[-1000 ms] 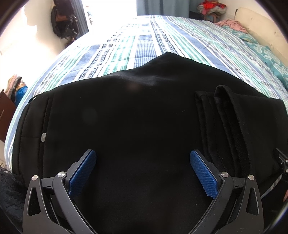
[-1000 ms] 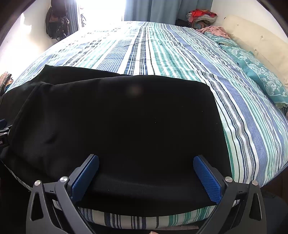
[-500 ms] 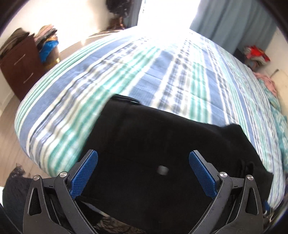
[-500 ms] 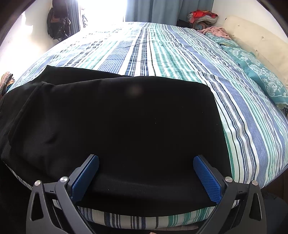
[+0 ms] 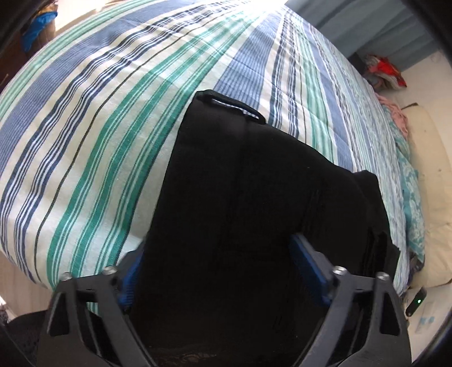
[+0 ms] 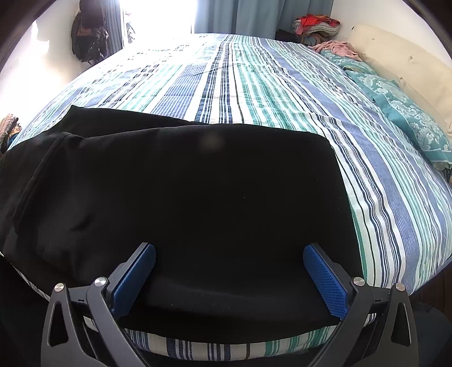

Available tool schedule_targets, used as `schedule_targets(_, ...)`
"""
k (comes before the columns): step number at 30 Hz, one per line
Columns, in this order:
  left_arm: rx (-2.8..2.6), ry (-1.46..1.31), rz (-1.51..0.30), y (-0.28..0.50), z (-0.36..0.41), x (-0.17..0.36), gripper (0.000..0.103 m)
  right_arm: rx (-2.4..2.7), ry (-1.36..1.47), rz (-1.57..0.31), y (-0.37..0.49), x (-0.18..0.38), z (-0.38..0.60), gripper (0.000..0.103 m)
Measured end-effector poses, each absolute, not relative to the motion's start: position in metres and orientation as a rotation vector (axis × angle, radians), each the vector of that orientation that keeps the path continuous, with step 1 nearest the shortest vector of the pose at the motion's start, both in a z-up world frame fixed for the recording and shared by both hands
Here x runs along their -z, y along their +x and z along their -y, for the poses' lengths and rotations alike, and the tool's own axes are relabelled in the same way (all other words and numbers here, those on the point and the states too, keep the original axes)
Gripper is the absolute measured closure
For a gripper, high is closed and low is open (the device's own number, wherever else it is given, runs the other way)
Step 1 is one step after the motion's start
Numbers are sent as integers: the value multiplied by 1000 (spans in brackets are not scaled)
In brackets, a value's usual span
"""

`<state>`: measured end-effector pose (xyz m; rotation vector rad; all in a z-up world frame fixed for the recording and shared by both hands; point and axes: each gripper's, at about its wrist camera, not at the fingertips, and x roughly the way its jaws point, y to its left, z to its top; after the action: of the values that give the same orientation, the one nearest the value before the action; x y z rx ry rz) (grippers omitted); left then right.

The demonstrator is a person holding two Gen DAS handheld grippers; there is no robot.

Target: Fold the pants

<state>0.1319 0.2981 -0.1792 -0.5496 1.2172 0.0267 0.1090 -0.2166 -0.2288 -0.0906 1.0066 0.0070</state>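
Observation:
Black pants (image 6: 192, 197) lie folded near the front edge of a striped bed (image 6: 254, 84). In the left wrist view the pants (image 5: 254, 203) run away from me, with a belt loop or waistband end at the far tip. My left gripper (image 5: 220, 268) is open, its jaws wide apart on either side of the near end of the cloth, which partly hides the blue pads. My right gripper (image 6: 228, 276) is open and empty, its blue pads just above the near edge of the pants.
A teal patterned pillow (image 6: 409, 113) and cream headboard (image 6: 395, 62) are at the right. A pile of clothes (image 6: 316, 25) sits at the far corner. Bags hang on the wall (image 6: 87, 39) at the far left. A small device with a green light (image 5: 416, 302) lies at the right.
My left gripper has swung to the left end of the pants and dropped so the cloth lies between its jaws. My right gripper has stayed still.

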Motion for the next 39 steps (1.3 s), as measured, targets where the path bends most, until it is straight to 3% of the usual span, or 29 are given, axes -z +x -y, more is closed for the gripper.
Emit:
schedule_targets(1, -64, -514, -1218, 129, -295, 174, 46, -16, -83, -1015, 110, 227, 218, 0)
schedule_targets(2, -81, -508, -1218, 127, -294, 168, 66, -24, -72, -1022, 110, 225, 220, 0)
schedule_targets(3, -104, -515, -1217, 124, -295, 161, 78, -33, -56, -1026, 109, 222, 222, 0)
schedule_targets(5, -123, -556, -1204, 118, -294, 143, 83, -44, -5, -1006, 107, 214, 228, 0)
schedule_targets(10, -21, -665, -1115, 112, -261, 71, 86, -31, 112, -840, 95, 178, 253, 0)
schedule_targets(16, 198, -608, -1080, 127, -150, 4, 88, 79, 302, -720, 84, 156, 309, 0)
schedule_targets(21, 361, -545, -1113, 160, -33, 0, 88, 144, 395, -684, 80, 150, 345, 0)
schedule_targets(27, 456, -459, -1230, 187, 88, 42, 88, 219, 462, -623, 62, 145, 374, 0)
schedule_targets(31, 444, -259, -1287, 197, 156, 83, 84, 293, 519, -527, 43, 136, 396, 0)
schedule_targets(35, 527, -189, -1474, 199, 193, 129, 64, 307, 597, -460, 31, 134, 416, 0)
schedule_targets(37, 549, -238, -1436, 195, 182, 117, 54, 283, 633, -441, 29, 134, 422, 0)
schedule_targets(38, 574, -261, -1402, 190, 174, 102, 41, 271, 649, -432, 28, 135, 425, 0)
schedule_targets(39, 588, -275, -1359, 188, 163, 88, 36, 261, 666, -426, 27, 136, 427, 0)
